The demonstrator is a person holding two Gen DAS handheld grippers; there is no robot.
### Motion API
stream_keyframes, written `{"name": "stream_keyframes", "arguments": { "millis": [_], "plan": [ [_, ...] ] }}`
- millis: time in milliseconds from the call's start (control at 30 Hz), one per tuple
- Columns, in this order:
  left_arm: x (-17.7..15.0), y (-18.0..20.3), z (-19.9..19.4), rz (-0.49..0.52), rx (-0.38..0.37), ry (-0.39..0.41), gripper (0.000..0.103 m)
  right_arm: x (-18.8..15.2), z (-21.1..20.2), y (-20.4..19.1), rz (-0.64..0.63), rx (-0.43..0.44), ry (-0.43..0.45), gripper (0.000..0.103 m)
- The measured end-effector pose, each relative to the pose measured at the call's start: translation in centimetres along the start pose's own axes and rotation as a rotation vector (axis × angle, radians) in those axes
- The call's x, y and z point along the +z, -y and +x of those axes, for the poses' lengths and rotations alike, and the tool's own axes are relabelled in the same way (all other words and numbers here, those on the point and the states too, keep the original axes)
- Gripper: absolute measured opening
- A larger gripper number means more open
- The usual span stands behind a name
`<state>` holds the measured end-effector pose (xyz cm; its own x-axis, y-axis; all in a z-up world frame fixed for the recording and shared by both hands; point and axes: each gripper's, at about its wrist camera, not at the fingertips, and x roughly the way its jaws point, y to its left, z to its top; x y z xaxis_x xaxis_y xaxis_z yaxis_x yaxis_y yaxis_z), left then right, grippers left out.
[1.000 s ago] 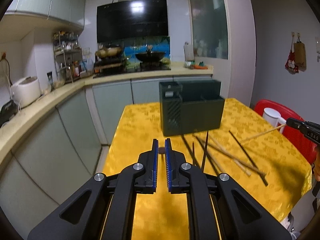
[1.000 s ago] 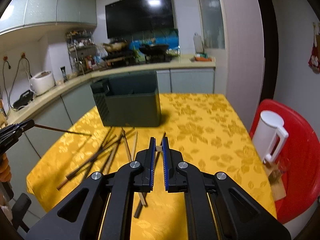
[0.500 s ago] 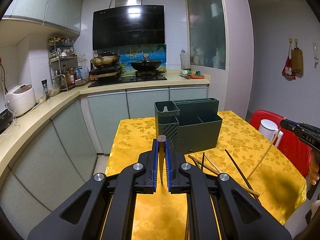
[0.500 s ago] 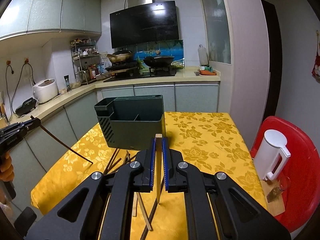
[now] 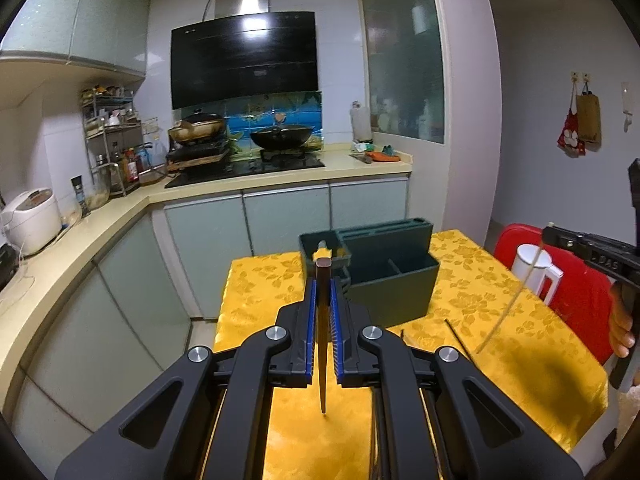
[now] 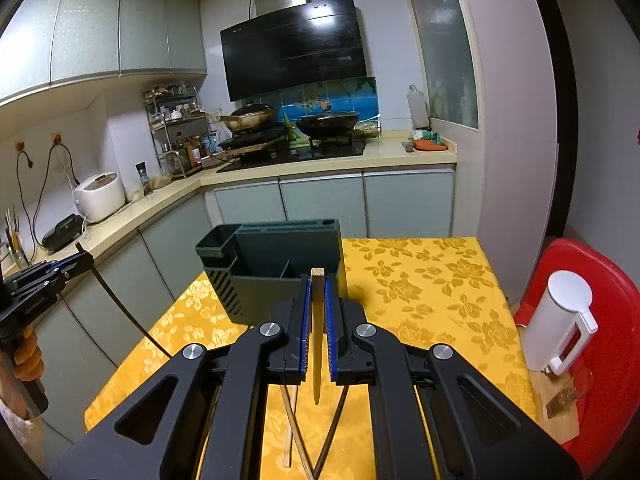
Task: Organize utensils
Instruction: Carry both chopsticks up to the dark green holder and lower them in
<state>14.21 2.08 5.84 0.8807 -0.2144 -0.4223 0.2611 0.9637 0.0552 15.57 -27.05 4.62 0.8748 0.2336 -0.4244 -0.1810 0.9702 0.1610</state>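
the left gripper [image 5: 323, 296] is clamped on a dark chopstick [image 5: 322, 344] that hangs point down over the yellow table [image 5: 256, 280]. ahead stands the green utensil holder [image 5: 384, 276]. the right gripper [image 6: 317, 300] pinches a pale chopstick [image 6: 317, 340] above loose chopsticks [image 6: 292, 432].

Both hand-held grippers [image 5: 323, 300] [image 6: 317, 300] clamped, raised

The chopsticks [image 6: 294, 432] on the table are mostly hidden behind the right gripper [image 6: 317, 292] at the bottom; the red chair [image 6: 600, 320] runs off the right edge
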Motion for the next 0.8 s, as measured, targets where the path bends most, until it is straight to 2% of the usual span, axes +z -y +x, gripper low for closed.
{"name": "stream_keyframes", "arguments": {
  "millis": [300, 600, 800],
  "plan": [
    [6.2, 1.3, -0.2, -0.009, -0.080, 0.055, 0.006, 4.4, 0.9, -0.1, 0.004, 0.026, 0.038, 0.008],
    [12.7, 3.6, 2.1, 0.019, -0.070, 0.125, 0.006, 8.5, 3.6, 0.5, 0.014, 0.015, 0.062, 0.008],
    [14.4, 3.7, 5.3, 0.002, -0.062, 0.125, 0.006, 9.9, 6.3, 0.5, -0.001, -0.010, 0.071, 0.008]
  ]
}}
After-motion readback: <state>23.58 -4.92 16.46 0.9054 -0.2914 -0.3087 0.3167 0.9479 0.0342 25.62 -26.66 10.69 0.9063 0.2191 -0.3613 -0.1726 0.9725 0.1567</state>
